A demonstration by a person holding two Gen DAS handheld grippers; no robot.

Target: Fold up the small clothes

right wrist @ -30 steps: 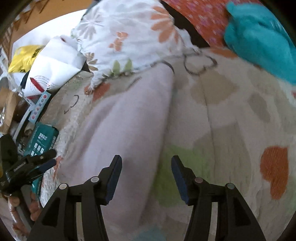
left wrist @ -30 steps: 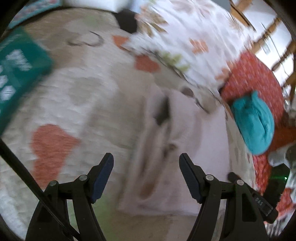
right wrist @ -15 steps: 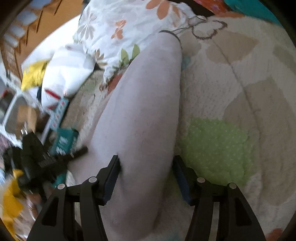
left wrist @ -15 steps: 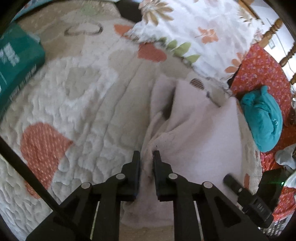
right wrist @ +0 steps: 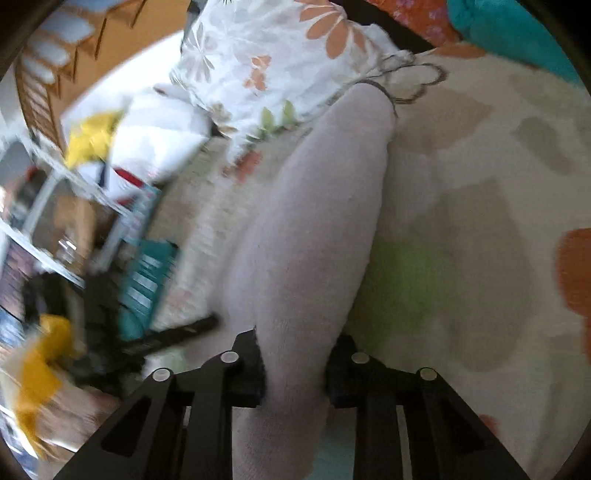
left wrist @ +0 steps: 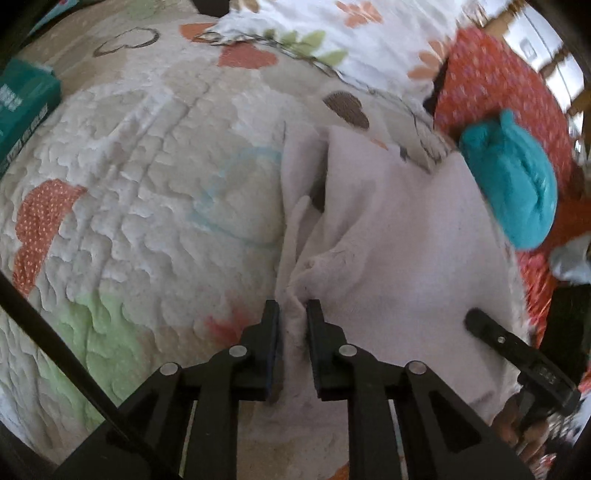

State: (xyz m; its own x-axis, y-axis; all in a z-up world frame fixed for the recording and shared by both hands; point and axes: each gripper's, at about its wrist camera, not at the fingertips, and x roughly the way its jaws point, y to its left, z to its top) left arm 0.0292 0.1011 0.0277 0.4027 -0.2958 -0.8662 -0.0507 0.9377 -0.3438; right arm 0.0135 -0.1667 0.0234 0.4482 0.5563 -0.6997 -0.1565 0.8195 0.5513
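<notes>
A pale pink cloth [left wrist: 388, 240] lies rumpled on the quilted bedspread [left wrist: 147, 184]. My left gripper [left wrist: 293, 314] pinches a raised fold at the cloth's left edge; its jaws are opening slightly with the fold still pressed between them. In the right wrist view the same cloth [right wrist: 325, 206] runs as a long band away from my right gripper [right wrist: 297, 338]. Those jaws are closing on its near end, and the fabric fills the gap and touches both pads. The right gripper's black body [left wrist: 517, 358] shows at the cloth's right edge in the left wrist view.
A teal garment [left wrist: 517, 184] rests on a red patterned cloth [left wrist: 498, 74] at the right. A floral duvet [left wrist: 332, 29] lies beyond the pink cloth. A teal box [left wrist: 22, 103] sits at the left edge of the bed. Cluttered shelves [right wrist: 55, 221] stand beside it.
My left gripper went from wide open to pinched on the cloth's left fold, then dragged it nearer. My right gripper moved in over the cloth's end and narrowed around it.
</notes>
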